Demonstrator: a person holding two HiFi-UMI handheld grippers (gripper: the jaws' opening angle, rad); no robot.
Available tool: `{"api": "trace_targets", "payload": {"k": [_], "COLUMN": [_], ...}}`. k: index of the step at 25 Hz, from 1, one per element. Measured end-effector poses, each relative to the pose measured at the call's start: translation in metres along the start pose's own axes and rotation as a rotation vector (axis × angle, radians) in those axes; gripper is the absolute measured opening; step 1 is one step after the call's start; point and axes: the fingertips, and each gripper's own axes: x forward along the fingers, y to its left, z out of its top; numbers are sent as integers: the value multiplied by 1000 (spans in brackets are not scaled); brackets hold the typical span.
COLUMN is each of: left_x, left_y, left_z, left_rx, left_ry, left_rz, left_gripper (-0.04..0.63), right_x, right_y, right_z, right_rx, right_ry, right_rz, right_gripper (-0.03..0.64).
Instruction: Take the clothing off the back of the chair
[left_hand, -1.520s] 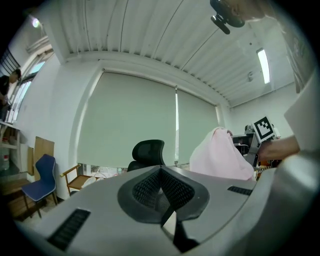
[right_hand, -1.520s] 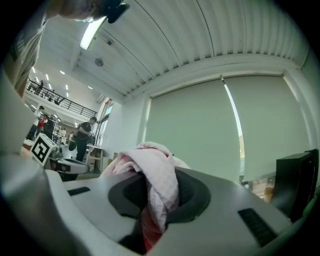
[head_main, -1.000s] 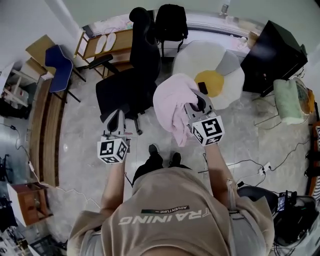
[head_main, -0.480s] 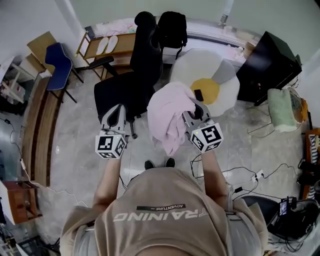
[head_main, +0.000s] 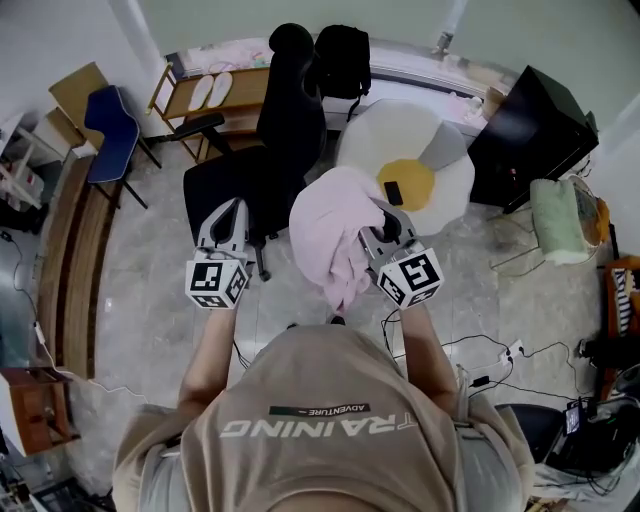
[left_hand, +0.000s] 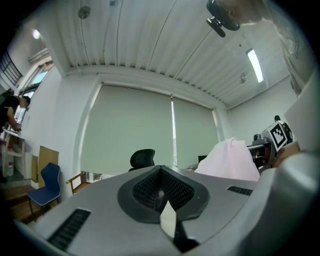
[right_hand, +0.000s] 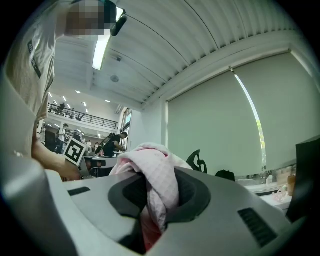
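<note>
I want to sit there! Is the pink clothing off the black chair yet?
Yes, that part looks done: the black chair has a bare back. In hand: the right gripper is shut on the pink clothing, which hangs in the air away from the chair back. The left gripper is shut and empty. Left: setting the clothing down somewhere.

The right tongs (right_hand: 154, 202) were clamped on pink clothing (right_hand: 150, 162), bunched up between the jaws; a black chair (right_hand: 198, 161) stood beyond.
</note>
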Motion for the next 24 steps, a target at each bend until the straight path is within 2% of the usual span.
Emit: {"api": "trace_targets", "payload": {"k": [9,24], "left_x": [11,0], "left_y": [4,6], "left_z": [16,5], "left_rx": [23,28], "left_ry": [-17,2], "left_rz": [-7,8], "left_gripper": [13,14], "right_x": [6,6], "right_y": [-3,-2], "right_z": [9,-3], "right_rx": [-23,-10], "right_ry": [7,20], "right_rz": [18,31], "right_gripper": [91,91]}}
